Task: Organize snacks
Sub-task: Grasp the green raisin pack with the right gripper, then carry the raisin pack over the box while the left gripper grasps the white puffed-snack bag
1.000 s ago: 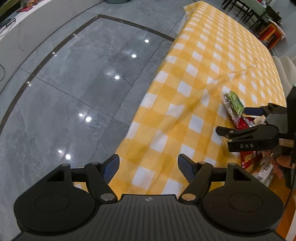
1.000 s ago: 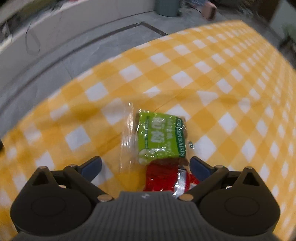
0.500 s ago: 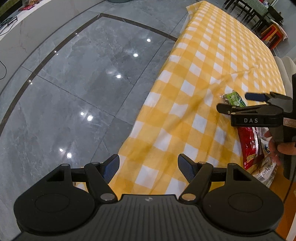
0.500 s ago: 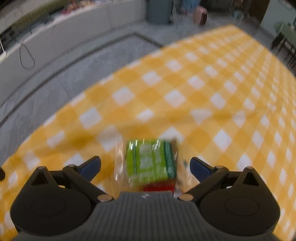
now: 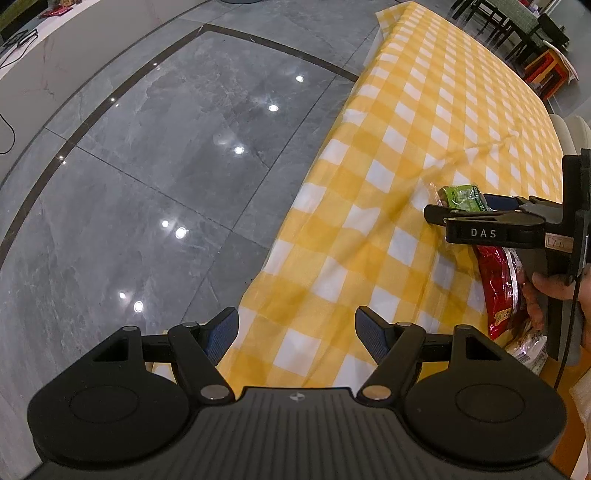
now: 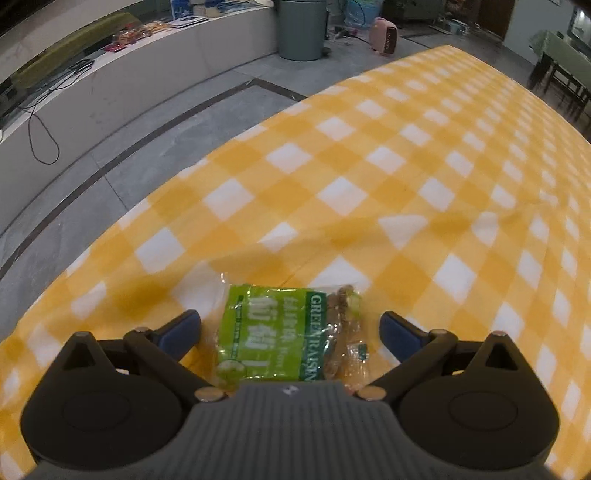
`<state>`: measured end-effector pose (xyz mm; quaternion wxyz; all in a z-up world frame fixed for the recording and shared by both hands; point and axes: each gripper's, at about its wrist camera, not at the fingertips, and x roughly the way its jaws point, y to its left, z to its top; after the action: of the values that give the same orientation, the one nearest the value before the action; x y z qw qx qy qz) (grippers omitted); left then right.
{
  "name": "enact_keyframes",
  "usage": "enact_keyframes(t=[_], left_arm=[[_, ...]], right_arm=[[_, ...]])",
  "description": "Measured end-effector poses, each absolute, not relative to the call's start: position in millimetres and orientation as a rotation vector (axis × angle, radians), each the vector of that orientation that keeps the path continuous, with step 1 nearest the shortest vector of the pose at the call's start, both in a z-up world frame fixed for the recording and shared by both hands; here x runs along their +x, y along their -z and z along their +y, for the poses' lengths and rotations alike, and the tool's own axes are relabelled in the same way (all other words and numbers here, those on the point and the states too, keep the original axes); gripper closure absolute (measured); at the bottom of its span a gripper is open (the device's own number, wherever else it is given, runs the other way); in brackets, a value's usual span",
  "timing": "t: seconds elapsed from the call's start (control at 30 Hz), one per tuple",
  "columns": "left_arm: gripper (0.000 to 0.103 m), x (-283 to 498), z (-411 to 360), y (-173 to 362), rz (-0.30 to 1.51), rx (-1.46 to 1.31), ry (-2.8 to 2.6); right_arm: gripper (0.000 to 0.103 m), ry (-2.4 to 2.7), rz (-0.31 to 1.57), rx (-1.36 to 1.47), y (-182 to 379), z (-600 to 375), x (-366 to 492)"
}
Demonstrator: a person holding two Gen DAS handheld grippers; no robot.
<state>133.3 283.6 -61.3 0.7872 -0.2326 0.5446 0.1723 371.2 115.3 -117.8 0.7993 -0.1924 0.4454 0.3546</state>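
Observation:
A green raisin packet (image 6: pixel 273 332) lies flat on the yellow checked tablecloth (image 6: pixel 369 184). My right gripper (image 6: pixel 290 326) hovers over it, open, its blue pads well apart on either side of the packet and not touching it. In the left wrist view the same green packet (image 5: pixel 461 195) shows behind the right gripper (image 5: pixel 465 212), with a red snack bag (image 5: pixel 496 288) and a pale wrapped snack (image 5: pixel 528 345) nearer the table's front. My left gripper (image 5: pixel 295 330) stands open over the tablecloth's left edge with nothing between its fingers.
The table's left edge (image 5: pixel 295 206) drops to a grey tiled floor (image 5: pixel 147 166). A person's hand (image 5: pixel 554 288) holds the right gripper's handle. A grey bin (image 6: pixel 301 29) and a pink heater (image 6: pixel 386 37) stand beyond the table's far end; dark chairs (image 5: pixel 517 26) are at the far right.
The right gripper moved forward over the snacks: the green packet slid lower between its fingers and the red bag dropped out of its view. The left gripper stayed still.

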Motion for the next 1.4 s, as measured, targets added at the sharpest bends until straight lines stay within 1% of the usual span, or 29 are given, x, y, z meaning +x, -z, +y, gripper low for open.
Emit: enact_keyframes(t=[0.13, 0.17, 0.23, 0.27, 0.3, 0.37, 0.4, 0.47, 0.67, 1.0, 1.13, 1.2, 1.33, 1.4], left_arm=[[0.019, 132.1, 283.3, 61.1, 1.175, -0.501, -0.375], [0.019, 132.2, 283.2, 61.2, 1.175, -0.503, -0.375], [0.019, 132.0, 283.8, 61.3, 1.174, -0.505, -0.375], [0.019, 131.6, 283.7, 61.4, 1.171, -0.506, -0.374], [0.019, 131.8, 283.1, 61.5, 1.169, -0.506, -0.371], [0.019, 130.5, 283.3, 61.9, 1.170, -0.507, -0.368], [0.019, 130.3, 283.0, 62.3, 1.171, -0.509, -0.368], [0.019, 128.5, 283.7, 61.7, 1.172, -0.516, -0.368], [0.019, 122.6, 282.4, 56.5, 1.151, -0.539, -0.346], [0.019, 115.1, 265.2, 44.7, 1.097, -0.515, -0.303], [0.019, 117.5, 246.7, 39.0, 1.067, -0.485, -0.256], [0.022, 119.3, 235.7, 37.3, 1.059, -0.470, -0.217], [0.022, 118.2, 207.2, 31.3, 0.994, -0.448, -0.085], [0.022, 120.6, 188.1, 26.6, 0.947, -0.388, 0.010]], right_arm=[[0.004, -0.745, 0.957, -0.405, 118.8, 114.9, 371.5], [0.006, -0.743, 0.956, -0.404, 117.9, 114.3, 370.6], [0.019, -0.743, 0.939, -0.395, 114.5, 113.2, 363.1], [0.028, -0.740, 0.924, -0.391, 111.9, 111.5, 361.1], [0.033, -0.734, 0.923, -0.386, 110.8, 109.6, 359.9], [0.036, -0.727, 0.930, -0.387, 109.1, 108.6, 359.6], [0.040, -0.722, 0.925, -0.396, 108.1, 108.5, 358.1], [0.042, -0.705, 0.913, -0.405, 105.0, 108.3, 354.0], [0.043, -0.698, 0.885, -0.343, 91.0, 99.2, 338.5], [0.043, -0.712, 0.735, -0.108, 13.5, 30.9, 277.2], [0.043, -0.694, 0.672, -0.046, -13.9, -5.3, 254.4], [0.043, -0.681, 0.634, -0.022, -28.0, -26.8, 240.3], [0.043, -0.582, 0.605, -0.011, -47.7, -67.0, 215.4], [0.043, -0.552, 0.586, -0.016, -50.2, -84.2, 203.6]])
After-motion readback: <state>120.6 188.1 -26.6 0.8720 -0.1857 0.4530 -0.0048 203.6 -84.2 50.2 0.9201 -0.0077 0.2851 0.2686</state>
